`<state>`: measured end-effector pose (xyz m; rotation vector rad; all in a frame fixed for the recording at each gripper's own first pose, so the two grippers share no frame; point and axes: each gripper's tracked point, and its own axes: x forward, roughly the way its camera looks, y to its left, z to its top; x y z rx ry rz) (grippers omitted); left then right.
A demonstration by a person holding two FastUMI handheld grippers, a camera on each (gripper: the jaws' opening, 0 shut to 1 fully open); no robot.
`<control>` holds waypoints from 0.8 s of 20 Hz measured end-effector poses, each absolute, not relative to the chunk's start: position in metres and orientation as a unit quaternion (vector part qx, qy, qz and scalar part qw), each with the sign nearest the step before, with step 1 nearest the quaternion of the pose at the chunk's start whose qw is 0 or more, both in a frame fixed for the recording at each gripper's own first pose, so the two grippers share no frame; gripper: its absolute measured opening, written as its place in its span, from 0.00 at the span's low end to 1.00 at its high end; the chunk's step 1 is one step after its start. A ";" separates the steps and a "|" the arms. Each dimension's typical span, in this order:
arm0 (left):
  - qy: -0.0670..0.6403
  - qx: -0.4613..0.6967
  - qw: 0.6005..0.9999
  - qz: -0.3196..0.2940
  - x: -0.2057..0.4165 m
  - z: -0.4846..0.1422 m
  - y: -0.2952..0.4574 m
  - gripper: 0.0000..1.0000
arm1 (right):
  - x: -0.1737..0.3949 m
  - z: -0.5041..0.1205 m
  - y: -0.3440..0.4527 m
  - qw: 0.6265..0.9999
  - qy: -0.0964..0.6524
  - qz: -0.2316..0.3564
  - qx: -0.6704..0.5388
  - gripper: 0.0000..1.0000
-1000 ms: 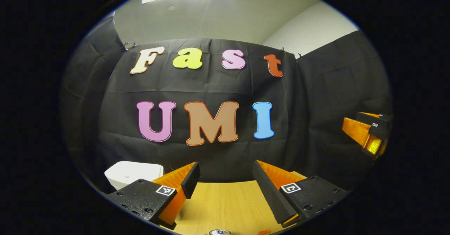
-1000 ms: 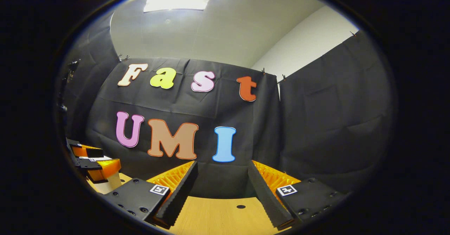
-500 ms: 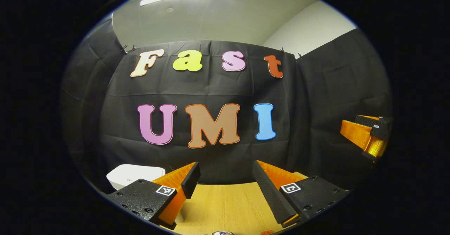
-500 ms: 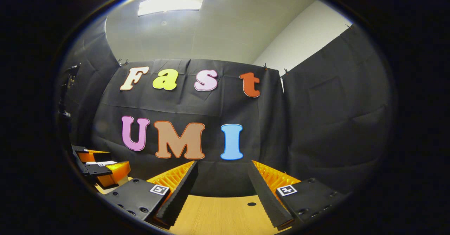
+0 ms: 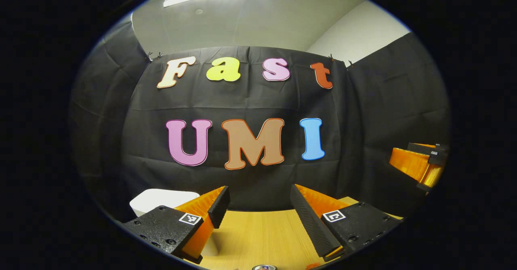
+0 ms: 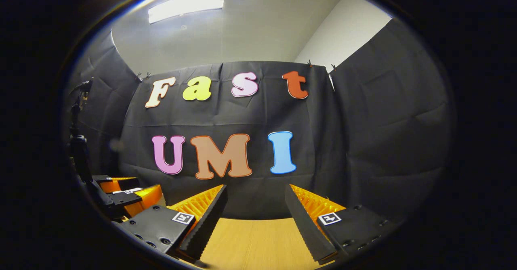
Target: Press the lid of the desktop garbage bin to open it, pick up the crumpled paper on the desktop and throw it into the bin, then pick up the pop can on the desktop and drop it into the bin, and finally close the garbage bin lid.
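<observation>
Wooden table point(image 5: 258, 237) along the bottom of both views, pale grain, bare patch at point(image 6: 254, 241). Black cloth wall point(image 5: 242, 100) behind it, creased, pinned up by small clips point(image 5: 152, 55) at the top edge. Ceiling point(image 6: 242, 28) above with a lit panel point(image 6: 185, 4). White wall point(image 6: 343, 36) at upper right. Dark stand point(image 6: 76, 141) at far left in the right gripper view.

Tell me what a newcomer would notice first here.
Probably the open left gripper held level above the wooden table, holding nothing. Beyond its left finger the white bin stands against the black cloth wall. The right gripper is open too, above bare table.
</observation>
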<state>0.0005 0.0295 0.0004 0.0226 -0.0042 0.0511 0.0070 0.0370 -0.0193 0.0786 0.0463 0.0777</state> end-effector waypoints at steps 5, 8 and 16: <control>-0.001 0.015 0.999 0.038 -0.003 0.001 0.043 0.93 | 0.006 -0.020 0.048 0.997 0.023 0.049 0.049 0.95; 0.000 0.015 0.999 0.045 -0.005 0.000 0.052 0.93 | 0.006 -0.025 0.062 0.996 0.030 0.062 0.055 0.95; 0.004 0.019 0.997 0.079 -0.011 -0.004 0.089 0.93 | -0.001 -0.025 0.125 0.989 0.032 0.134 0.051 0.92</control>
